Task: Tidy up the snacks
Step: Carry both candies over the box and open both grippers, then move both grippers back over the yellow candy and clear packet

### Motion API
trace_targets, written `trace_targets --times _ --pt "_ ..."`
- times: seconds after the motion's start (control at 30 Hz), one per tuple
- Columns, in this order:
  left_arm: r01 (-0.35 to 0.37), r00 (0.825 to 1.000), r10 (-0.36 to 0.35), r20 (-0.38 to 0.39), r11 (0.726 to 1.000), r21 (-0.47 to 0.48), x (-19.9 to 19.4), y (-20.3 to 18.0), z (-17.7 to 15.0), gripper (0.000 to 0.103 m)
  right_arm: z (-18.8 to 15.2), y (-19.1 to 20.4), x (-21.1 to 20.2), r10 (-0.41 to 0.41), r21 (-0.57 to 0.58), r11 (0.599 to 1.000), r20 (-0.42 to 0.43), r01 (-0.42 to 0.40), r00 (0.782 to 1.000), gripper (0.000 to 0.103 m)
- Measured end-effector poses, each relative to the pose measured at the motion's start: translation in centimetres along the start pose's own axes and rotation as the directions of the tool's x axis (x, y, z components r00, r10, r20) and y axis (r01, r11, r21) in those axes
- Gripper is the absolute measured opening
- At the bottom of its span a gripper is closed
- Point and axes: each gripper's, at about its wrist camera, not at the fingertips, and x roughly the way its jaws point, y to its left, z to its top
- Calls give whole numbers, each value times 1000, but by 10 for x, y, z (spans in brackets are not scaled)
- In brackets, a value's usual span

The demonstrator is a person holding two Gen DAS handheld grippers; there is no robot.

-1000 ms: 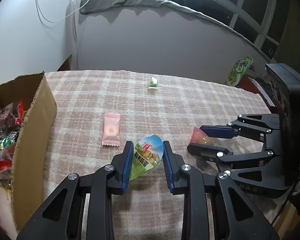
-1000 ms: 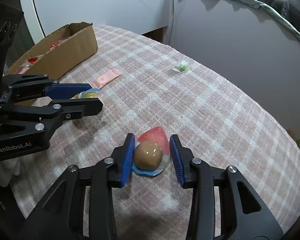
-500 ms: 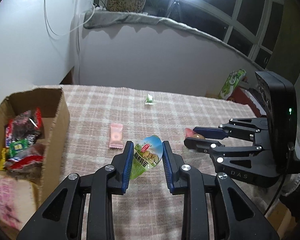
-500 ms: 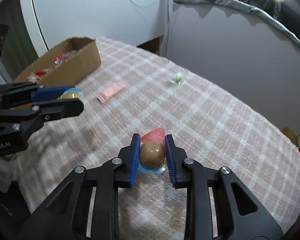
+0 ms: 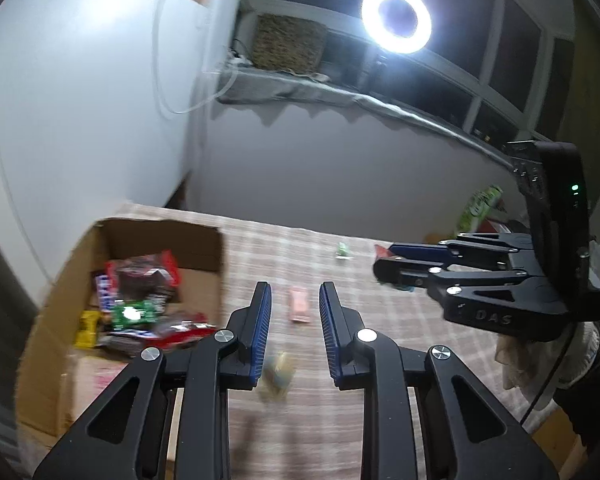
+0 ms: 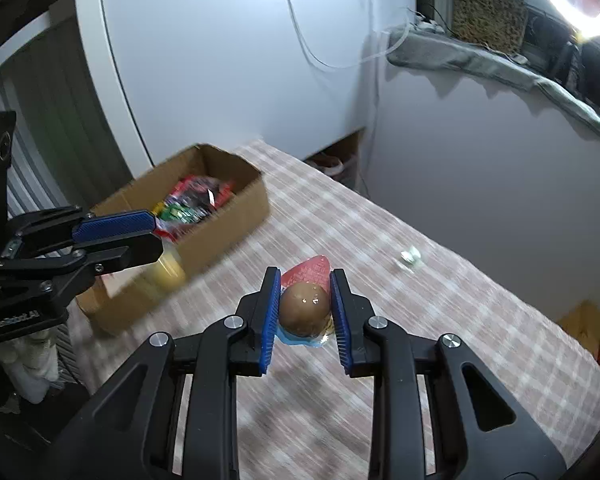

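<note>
two snacks are being handled at once. nearest, a brown egg-shaped snack in a clear cup with a red film lid is clamped between the blue pads of the right gripper, above the pink checked tablecloth. the left gripper is set narrow and its jaws are closing; a blurred yellowish snack appears below the pads, not pressed by them. the step in hand is judged to be the carry to the open cardboard box, part-filled with wrappers. next, each claw must be brought over the box and opened; the yellowish snack may need regripping. farther off, a pink sachet and a small green sweet lie on the cloth. "das" is read on the right gripper, "genrobot.ai" on the left; wrapper print is too blurred.
</note>
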Motion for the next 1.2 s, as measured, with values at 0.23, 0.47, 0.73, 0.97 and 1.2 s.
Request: trace_targets --times 0.23,0.47,0.73,0.97,1.2 --pt "-77 997 76 -8 996 -38 -3 37 -2 18 29 38 19 59 -45 997 15 -58 998 26" --pt "-137 990 138 8 988 -74 -16 71 -2 18 46 66 51 147 -37 988 -17 -147 989 26" --pt "-180 984 180 -15 977 -115 -20 99 -9 18 64 108 94 193 -101 974 -90 -202 977 28" --pt "-201 980 200 -19 966 -161 -25 114 -14 38 66 110 103 168 -85 981 -83 -175 982 64" --pt "-179 983 182 -1 970 -164 -29 107 -14 38 64 90 84 139 -63 988 -59 -143 989 66"
